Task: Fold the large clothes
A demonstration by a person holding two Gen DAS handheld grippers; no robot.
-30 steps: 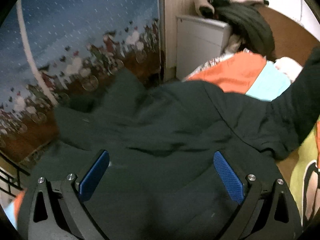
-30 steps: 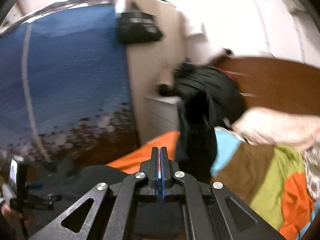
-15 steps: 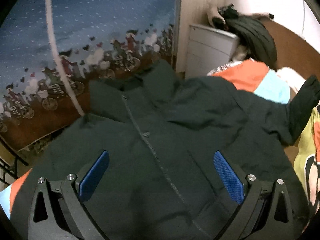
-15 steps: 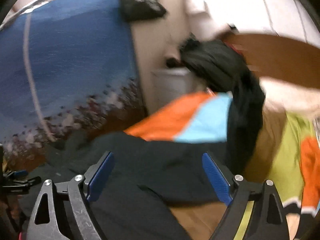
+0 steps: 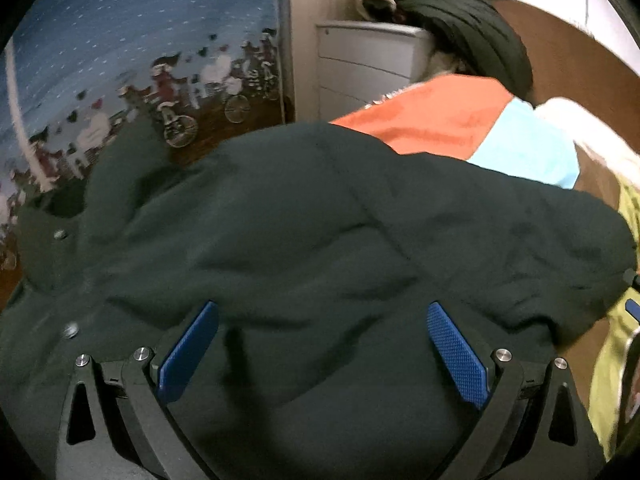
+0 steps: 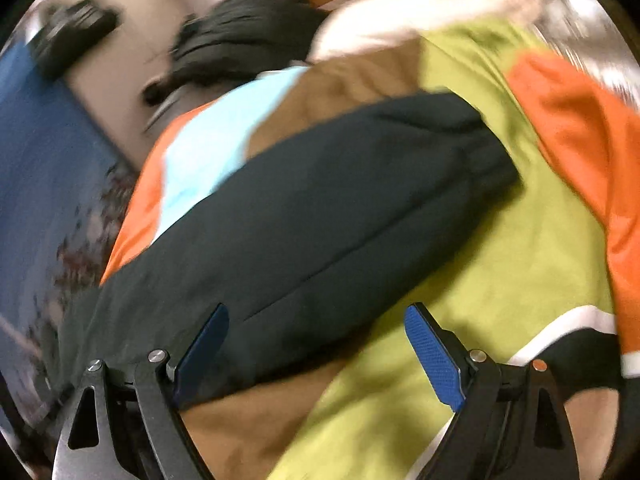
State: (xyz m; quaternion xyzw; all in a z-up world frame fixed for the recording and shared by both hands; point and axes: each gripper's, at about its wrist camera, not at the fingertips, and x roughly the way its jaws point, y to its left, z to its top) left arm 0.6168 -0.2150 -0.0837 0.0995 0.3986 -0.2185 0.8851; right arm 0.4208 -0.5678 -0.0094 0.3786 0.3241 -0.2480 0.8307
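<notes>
A large dark green jacket [image 5: 320,220] lies spread on the bed and fills most of the left wrist view, with snap buttons [image 5: 71,330] along its left edge. My left gripper [image 5: 323,312] hovers close over the jacket's body, open, nothing between its blue pads [image 5: 456,356]. In the right wrist view the jacket's sleeve [image 6: 340,184] lies stretched diagonally across the bedspread, cuff [image 6: 488,152] at upper right. My right gripper [image 6: 317,312] is open just above the sleeve's lower edge, holding nothing. The picture there is blurred by motion.
The bedspread [image 6: 500,280] has green, orange, light blue and brown patches. A white drawer unit [image 5: 360,64] stands beyond the bed with a dark coat [image 5: 472,40] heaped on it. A blue patterned wall hanging [image 5: 140,60] is at left, a brown headboard [image 5: 580,60] at right.
My right gripper went from shut to open, let go of the hanging sleeve, sank and rolled; the sleeve now lies on the bed. My left gripper dropped closer to the jacket.
</notes>
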